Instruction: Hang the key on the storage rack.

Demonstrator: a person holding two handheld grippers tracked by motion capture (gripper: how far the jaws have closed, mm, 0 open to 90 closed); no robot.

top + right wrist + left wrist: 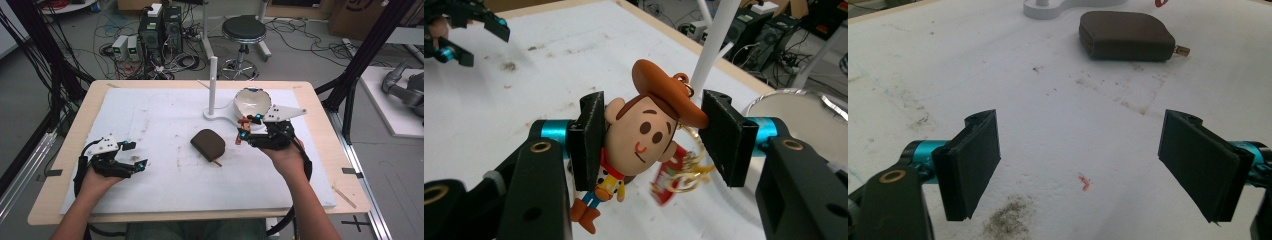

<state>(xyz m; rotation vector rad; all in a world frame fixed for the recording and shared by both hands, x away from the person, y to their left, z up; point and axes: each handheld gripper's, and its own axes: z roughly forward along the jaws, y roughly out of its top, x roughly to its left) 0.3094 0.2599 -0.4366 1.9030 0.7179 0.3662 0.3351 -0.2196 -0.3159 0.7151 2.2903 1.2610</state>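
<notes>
Where the tabletop shows bare wood at its rim, covered otherwise by a white foam sheet, scuffed and smudged with dark dust. Beyond the far edge, grey floor strewn with cables, computer towers, a round black stool. On the sheet, toward the far side, a white stand with an upright post; beside its base, a white bowl tipped on edge. Near the middle, lying flat, a brown pouch with a small brass tip at one corner.

Clamped in the right hand-held gripper, raised above the sheet just in front of the bowl: a cowboy figure keychain. Large peach head, brown hair, orange-brown hat, dot eyes, small red mouth; yellow shirt, red neckerchief, blue legs, brown boots. Pads pressed against one side of the head and the hat brim, jaws partly closed around it. Gold ring at the hat's top; gold chain and a blurred red tag dangling beside the body.

Long axis tilted in the right gripper view: hat up and toward the right, boots down and toward the left, face turned to the camera.

Left hand-held gripper wide open, holding nothing, low over the near-left part of the sheet, well apart from the pouch.
</notes>
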